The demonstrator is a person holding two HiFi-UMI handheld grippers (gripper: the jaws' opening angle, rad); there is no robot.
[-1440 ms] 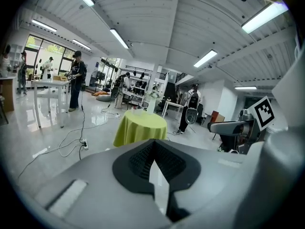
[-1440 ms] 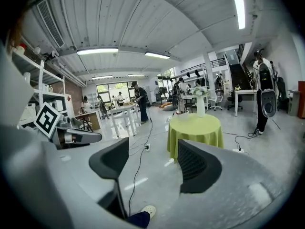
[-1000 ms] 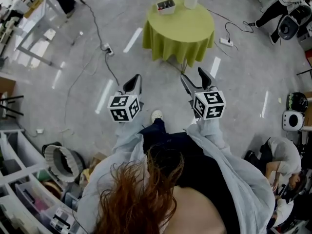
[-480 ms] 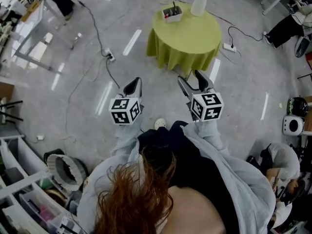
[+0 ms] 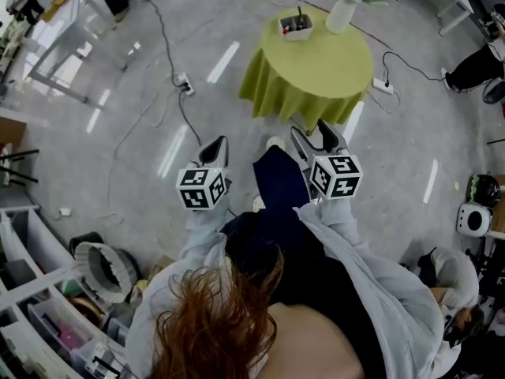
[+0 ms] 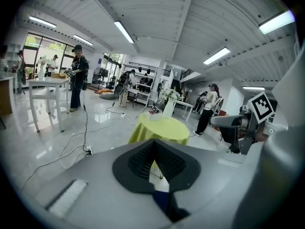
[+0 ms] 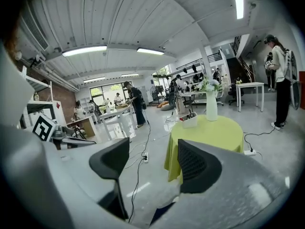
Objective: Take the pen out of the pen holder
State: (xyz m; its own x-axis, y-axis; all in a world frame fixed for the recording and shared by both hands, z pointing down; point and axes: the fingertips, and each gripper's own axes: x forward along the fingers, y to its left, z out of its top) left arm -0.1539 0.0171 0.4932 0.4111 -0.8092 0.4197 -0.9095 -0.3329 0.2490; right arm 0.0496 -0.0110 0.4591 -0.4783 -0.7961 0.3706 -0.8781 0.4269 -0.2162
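Observation:
A white pen holder (image 5: pixel 296 24) with dark pens standing in it sits at the far edge of a round table under a yellow-green cloth (image 5: pixel 319 65), beside a white vase (image 5: pixel 341 12) of flowers. Both grippers hang in the air well short of the table. My left gripper (image 5: pixel 215 148) is shut with nothing in it; its pads meet in the left gripper view (image 6: pixel 153 146). My right gripper (image 5: pixel 314 138) is open and empty, with a wide gap (image 7: pixel 152 161). The pen holder (image 7: pixel 189 120) and table (image 7: pixel 209 133) lie ahead of it, also seen small past the left gripper: pen holder (image 6: pixel 155 115).
Cables and a power strip (image 5: pixel 183 83) lie on the grey floor left of the table, another strip (image 5: pixel 384 86) to its right. White tables (image 5: pixel 59 50) stand far left, shelves (image 5: pixel 31 290) lower left. The person's dark trouser leg (image 5: pixel 276 181) steps between the grippers. Other people stand around.
The person has walked toward the table, which now sits nearer in the head view. One leg has stepped forward between the grippers. Both grippers keep their states.

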